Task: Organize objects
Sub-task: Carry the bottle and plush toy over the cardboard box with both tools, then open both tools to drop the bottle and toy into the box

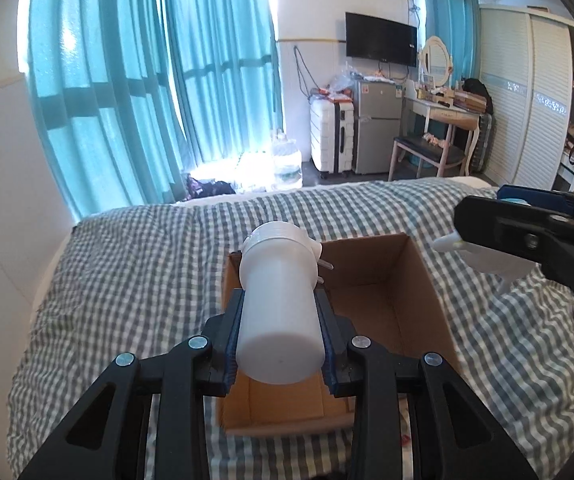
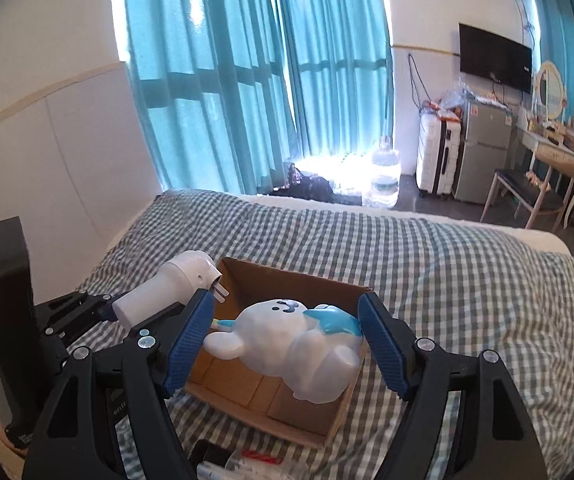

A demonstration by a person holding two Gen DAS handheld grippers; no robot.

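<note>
The left tongs [image 1: 279,344] pinch a white plug-in device [image 1: 277,304] round its smooth, stiff plastic barrel, over the cardboard box [image 1: 415,280] on the bed [image 1: 127,264]; it looks light but slippery. The right tongs [image 2: 287,340] clasp a hard, glossy bear figure [image 2: 287,344] across the body

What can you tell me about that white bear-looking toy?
The bear toy looks like glossy white plastic, with round ears, a small dark printed face and blue fin-like parts on one side. It lies tilted between the blue pads of the right gripper, held above the open cardboard box on the checked bedspread.
</note>
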